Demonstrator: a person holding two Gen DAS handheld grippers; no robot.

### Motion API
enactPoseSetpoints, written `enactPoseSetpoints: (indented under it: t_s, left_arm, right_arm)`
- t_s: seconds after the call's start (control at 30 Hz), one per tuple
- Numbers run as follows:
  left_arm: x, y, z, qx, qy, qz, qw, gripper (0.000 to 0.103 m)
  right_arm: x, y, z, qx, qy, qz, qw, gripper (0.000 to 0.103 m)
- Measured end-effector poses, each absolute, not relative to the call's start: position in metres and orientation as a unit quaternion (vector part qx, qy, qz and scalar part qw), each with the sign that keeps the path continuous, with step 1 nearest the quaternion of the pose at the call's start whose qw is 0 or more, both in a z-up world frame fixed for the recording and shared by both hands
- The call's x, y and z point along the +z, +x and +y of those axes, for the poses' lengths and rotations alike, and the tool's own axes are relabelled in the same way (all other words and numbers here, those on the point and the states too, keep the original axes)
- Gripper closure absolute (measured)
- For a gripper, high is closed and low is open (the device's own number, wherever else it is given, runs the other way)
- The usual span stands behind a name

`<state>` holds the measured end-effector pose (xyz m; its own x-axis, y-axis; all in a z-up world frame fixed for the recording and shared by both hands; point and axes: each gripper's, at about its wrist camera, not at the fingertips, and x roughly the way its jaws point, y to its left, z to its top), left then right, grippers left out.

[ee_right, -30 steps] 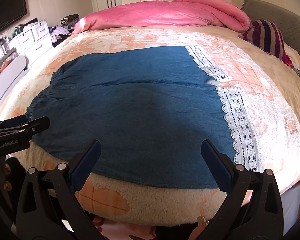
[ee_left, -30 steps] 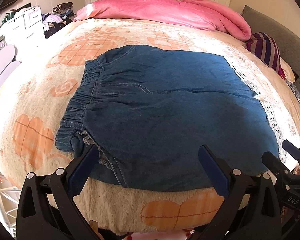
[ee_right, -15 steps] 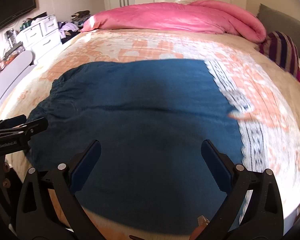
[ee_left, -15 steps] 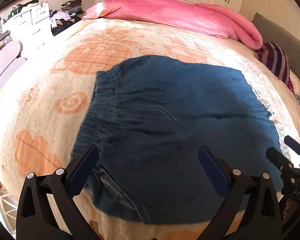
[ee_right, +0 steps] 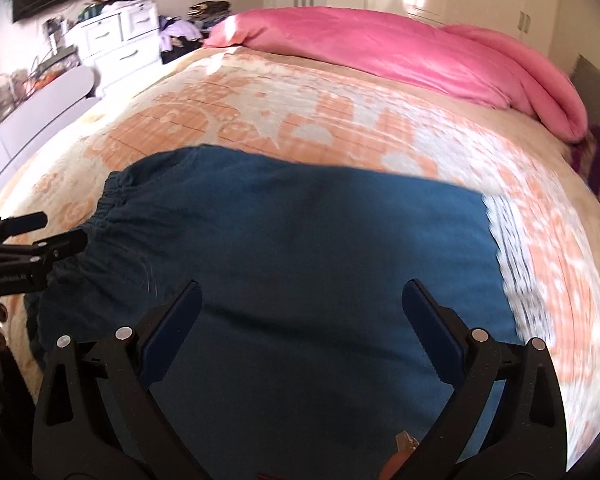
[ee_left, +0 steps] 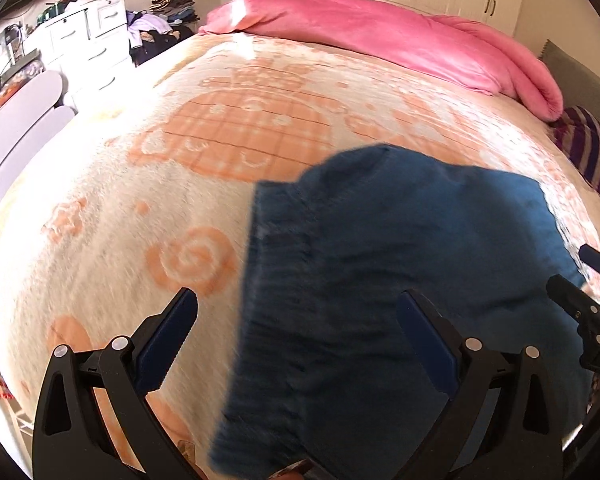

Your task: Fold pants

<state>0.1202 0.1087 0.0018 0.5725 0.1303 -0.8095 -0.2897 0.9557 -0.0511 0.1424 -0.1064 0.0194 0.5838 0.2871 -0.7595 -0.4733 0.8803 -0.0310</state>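
Denim pants (ee_right: pixel 300 264) lie flat on the bed (ee_left: pixel 112 216), waistband at nine o'clock, apparently folded once lengthwise. Both the left gripper (ee_left: pixel 296 332) and right gripper (ee_right: pixel 302 316) hover with fingers apart, empty. Crosswise folds remain.

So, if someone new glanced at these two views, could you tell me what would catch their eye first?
Most likely the blue denim pants spread flat across the near middle of the orange-patterned blanket. Next comes the bright pink duvet bunched along the far edge of the bed. Both the left gripper and right gripper sit wide open over the pants, holding nothing.
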Motion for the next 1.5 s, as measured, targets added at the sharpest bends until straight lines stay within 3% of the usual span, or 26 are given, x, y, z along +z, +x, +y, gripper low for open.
enactPoseSetpoints:
  t_s: [0.43, 0.67, 0.73, 0.77, 0.87, 1.13, 1.23, 1.3, 1.5]
  left_arm:
    - [-0.026, 0.199, 0.163, 0.087, -0.111, 0.498, 0.856, 0.004]
    - [-0.032, 0.220, 0.169, 0.048, -0.133, 0.482, 0.865, 0.006]
    - [-0.033, 0.223, 0.167, 0.040, -0.130, 0.477, 0.869, 0.019]
    - [-0.034, 0.225, 0.165, 0.042, -0.118, 0.476, 0.870, 0.037]
    - [-0.032, 0.227, 0.161, 0.017, -0.106, 0.470, 0.876, 0.064]
    - [-0.006, 0.201, 0.158, -0.001, -0.083, 0.410, 0.908, 0.067]
    - [0.001, 0.191, 0.154, -0.006, -0.074, 0.397, 0.915, 0.067]
    - [0.004, 0.185, 0.151, -0.003, -0.063, 0.392, 0.918, 0.067]
    - [0.012, 0.168, 0.147, 0.011, -0.048, 0.373, 0.926, 0.067]
  right_arm:
    - [0.010, 0.235, -0.052, 0.280, -0.162, 0.417, 0.849, 0.008]
    - [-0.005, 0.258, -0.024, 0.307, -0.225, 0.419, 0.825, 0.008]
    - [-0.006, 0.261, -0.017, 0.314, -0.234, 0.416, 0.821, 0.008]
    - [-0.006, 0.262, -0.013, 0.324, -0.236, 0.412, 0.818, 0.008]
    - [-0.004, 0.269, -0.006, 0.342, -0.225, 0.415, 0.813, 0.008]
    - [-0.019, 0.281, 0.018, 0.372, -0.251, 0.431, 0.783, 0.008]
    - [-0.024, 0.272, 0.022, 0.413, -0.241, 0.427, 0.768, 0.044]
    - [-0.021, 0.264, 0.020, 0.436, -0.221, 0.419, 0.765, 0.079]
    - [-0.001, 0.228, -0.007, 0.447, -0.185, 0.377, 0.790, 0.093]
